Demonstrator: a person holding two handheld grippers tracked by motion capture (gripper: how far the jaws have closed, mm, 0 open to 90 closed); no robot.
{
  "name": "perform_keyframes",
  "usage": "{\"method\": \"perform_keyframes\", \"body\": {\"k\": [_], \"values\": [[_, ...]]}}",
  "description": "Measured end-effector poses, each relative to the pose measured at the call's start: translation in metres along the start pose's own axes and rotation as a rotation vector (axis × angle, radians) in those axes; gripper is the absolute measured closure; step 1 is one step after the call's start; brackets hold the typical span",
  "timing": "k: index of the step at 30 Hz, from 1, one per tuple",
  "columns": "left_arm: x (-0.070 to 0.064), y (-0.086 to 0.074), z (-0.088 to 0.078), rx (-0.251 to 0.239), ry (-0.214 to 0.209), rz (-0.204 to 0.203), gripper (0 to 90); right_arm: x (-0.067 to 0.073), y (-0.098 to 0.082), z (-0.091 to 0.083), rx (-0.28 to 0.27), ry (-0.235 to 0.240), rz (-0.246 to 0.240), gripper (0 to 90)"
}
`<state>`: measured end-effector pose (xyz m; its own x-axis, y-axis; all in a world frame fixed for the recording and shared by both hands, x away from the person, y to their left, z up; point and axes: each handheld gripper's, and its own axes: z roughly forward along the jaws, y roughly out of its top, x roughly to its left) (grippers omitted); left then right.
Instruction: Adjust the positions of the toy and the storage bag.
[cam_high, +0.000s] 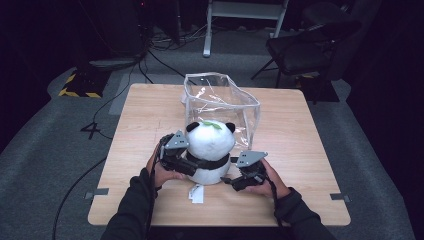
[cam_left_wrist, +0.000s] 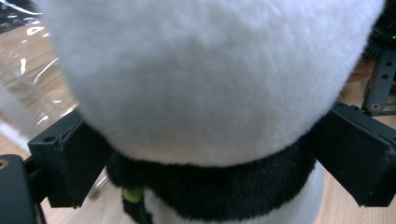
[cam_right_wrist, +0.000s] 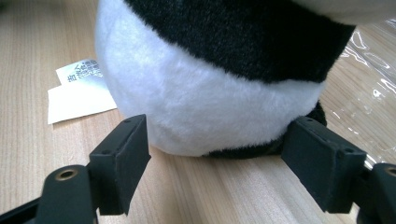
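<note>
Panda (cam_high: 211, 145): near the desk's (cam_high: 300, 150) front edge.
Left gripper (cam_high: 186, 161): squeezes the panda's neck.
Right gripper (cam_high: 234, 181): open around its bottom.

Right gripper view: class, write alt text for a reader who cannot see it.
A black-and-white plush panda sits on a wooden table, its base between the right gripper's two open black jaws. A white fabric tag lies beside it, and clear plastic shows behind.
</note>
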<state>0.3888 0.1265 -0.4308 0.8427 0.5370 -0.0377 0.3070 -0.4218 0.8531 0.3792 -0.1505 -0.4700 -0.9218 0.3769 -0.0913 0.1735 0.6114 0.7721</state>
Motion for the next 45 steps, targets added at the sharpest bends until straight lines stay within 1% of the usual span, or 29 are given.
{"method": "perform_keyframes", "body": {"k": [3,5,8,10,11,13,15,18,20,23,24,26,30,33,34,35,37,40,42,45], "values": [[-0.002,0.001,0.002,-0.005,-0.008,0.02,7.3,-0.001,-0.001,0.0,-0.002,0.008,0.01,24.2],[-0.005,0.003,0.003,0.004,-0.002,0.046,8.8,-0.001,-0.002,0.001,0.002,0.004,0.006,24.6],[-0.01,0.004,0.002,0.012,0.004,0.062,13.0,0.0,-0.001,0.002,0.013,-0.001,0.0,25.9],[-0.011,0.004,0.001,0.02,0.02,0.062,16.6,0.001,-0.001,0.002,0.017,-0.012,-0.013,26.7],[-0.011,0.004,0.001,0.025,0.024,0.054,19.8,0.001,-0.001,0.002,0.016,-0.018,-0.014,26.7],[-0.009,0.002,0.0,0.023,0.027,0.037,24.3,0.001,-0.002,0.003,0.008,-0.02,-0.003,26.8],[-0.009,0.002,-0.001,0.025,0.041,0.03,28.1,0.001,-0.002,0.003,0.006,-0.024,-0.001,26.7],[-0.015,0.003,-0.002,0.028,0.078,0.052,32.6,0.001,-0.003,0.001,0.004,-0.028,0.002,26.8],[-0.019,0.002,-0.004,0.026,0.098,0.058,34.3,0.0,-0.004,-0.002,-0.002,-0.027,0.006,27.0],[-0.02,0.0,-0.007,0.024,0.12,0.05,35.7,-0.003,-0.008,-0.008,-0.001,-0.022,0.005,27.4],[-0.02,-0.001,-0.009,0.023,0.129,0.047,35.9,-0.004,-0.011,-0.01,0.004,-0.027,0.003,27.7],[-0.02,-0.005,-0.013,0.02,0.153,0.033,36.0,-0.009,-0.015,-0.015,0.005,-0.032,0.012,31.2],[-0.019,-0.013,-0.027,0.023,0.208,0.005,36.0,-0.018,-0.02,-0.026,-0.006,-0.051,0.051,29.9],[-0.017,-0.022,-0.04,0.02,0.243,-0.028,36.0,-0.024,-0.021,-0.034,-0.026,-0.062,0.077,29.9],[-0.015,-0.027,-0.045,0.018,0.264,-0.045,35.9,-0.025,-0.022,-0.036,-0.03,-0.064,0.082,29.6],[-0.014,-0.029,-0.049,0.018,0.27,-0.056,35.9,-0.028,-0.022,-0.039,-0.04,-0.059,0.085,29.7],[-0.011,-0.036,-0.058,0.012,0.284,-0.078,35.8,-0.03,-0.022,-0.043,-0.049,-0.063,0.092,29.7],[-0.008,-0.044,-0.07,0.01,0.323,-0.106,35.7,-0.033,-0.02,-0.049,-0.053,-0.083,0.101,31.3],[-0.006,-0.049,-0.077,0.005,0.347,-0.124,35.5,-0.035,-0.018,-0.052,-0.059,-0.104,0.098,32.5],[-0.002,-0.057,-0.087,-0.002,0.369,-0.153,35.2,-0.04,-0.012,-0.057,-0.08,-0.129,0.12,33.9]]}}
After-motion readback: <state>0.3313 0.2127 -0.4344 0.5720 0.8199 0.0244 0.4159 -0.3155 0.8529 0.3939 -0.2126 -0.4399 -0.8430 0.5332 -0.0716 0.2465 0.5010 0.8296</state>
